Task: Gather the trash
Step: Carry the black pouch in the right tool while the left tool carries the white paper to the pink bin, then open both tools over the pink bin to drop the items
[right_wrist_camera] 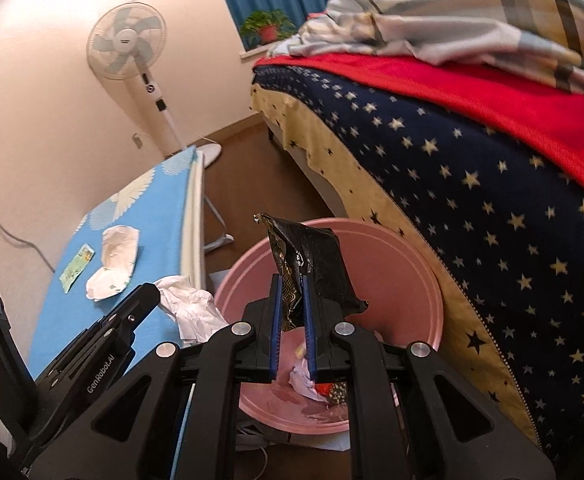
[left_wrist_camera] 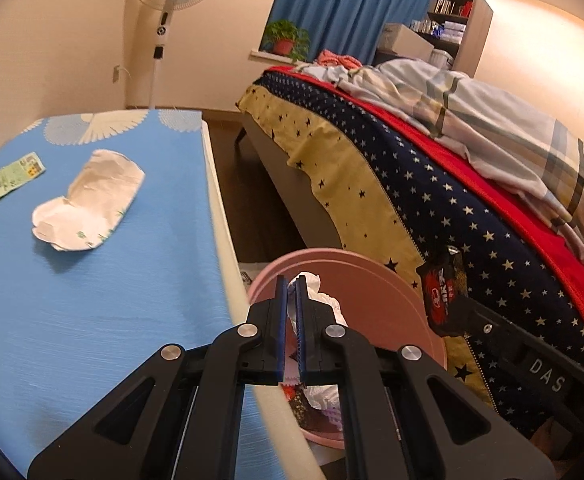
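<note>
Left wrist view: left tool [left_wrist_camera: 291, 280] clamped on a crumpled white tissue [left_wrist_camera: 313, 294], held over the pink bin [left_wrist_camera: 371, 280] on the floor between bench and bed. Step in hand, as I judge it: dropping collected trash into the bin. On the blue bench [left_wrist_camera: 92, 280] lie a flattened white wrapper [left_wrist_camera: 92, 200] and a small green packet [left_wrist_camera: 14, 178], both well apart from the tool. Right wrist view: right tool [right_wrist_camera: 292, 280] clamped on a black snack wrapper [right_wrist_camera: 311, 256], directly above the bin's opening; paper scraps [right_wrist_camera: 303, 380] already lie inside. Next move calls for parting both tools' jaws over the bin, then returning for the bench items. Bed [right_wrist_camera: 471, 200] edge stands just beside the bin; the two tools sit close together, so crowding is the risk.
</note>
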{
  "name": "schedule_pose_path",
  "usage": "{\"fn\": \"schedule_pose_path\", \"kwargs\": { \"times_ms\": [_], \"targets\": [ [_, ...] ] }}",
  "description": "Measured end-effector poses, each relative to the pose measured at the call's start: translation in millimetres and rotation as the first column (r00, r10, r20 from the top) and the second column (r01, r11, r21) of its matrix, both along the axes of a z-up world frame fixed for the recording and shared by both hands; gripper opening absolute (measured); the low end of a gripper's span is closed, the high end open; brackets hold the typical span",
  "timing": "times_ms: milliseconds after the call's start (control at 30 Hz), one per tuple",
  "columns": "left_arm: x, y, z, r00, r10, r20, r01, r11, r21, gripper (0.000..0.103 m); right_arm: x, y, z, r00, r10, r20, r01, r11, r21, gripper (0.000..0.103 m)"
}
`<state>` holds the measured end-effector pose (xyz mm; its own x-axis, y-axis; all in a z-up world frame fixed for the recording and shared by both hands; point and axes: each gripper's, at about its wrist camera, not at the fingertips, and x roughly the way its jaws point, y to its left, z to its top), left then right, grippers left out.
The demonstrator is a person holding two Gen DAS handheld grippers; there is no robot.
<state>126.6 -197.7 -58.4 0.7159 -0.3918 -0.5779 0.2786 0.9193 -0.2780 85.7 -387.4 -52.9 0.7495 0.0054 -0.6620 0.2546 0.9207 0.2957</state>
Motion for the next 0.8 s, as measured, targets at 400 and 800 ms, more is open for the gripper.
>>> {"fn": "schedule_pose_path", "kwargs": {
  "times_ms": [400, 800],
  "targets": [
    [4.3, -16.7, -17.9, 0.997, -0.055, -0.06, 0.057, 0.998, 0.022, 0.004, 4.5, -1.7, -15.4, 0.999, -0.013, -0.043, 0.013, 1.0, -0.001, 0.013],
    [2.5, -14.1, -17.4, 0.995, -0.069, -0.068, 0.07, 0.997, 0.016, 0.005, -1.4, -6.3, -14.6, 0.997, -0.056, -0.049, 0.055, 0.998, -0.013, 0.033]
  ]
}}
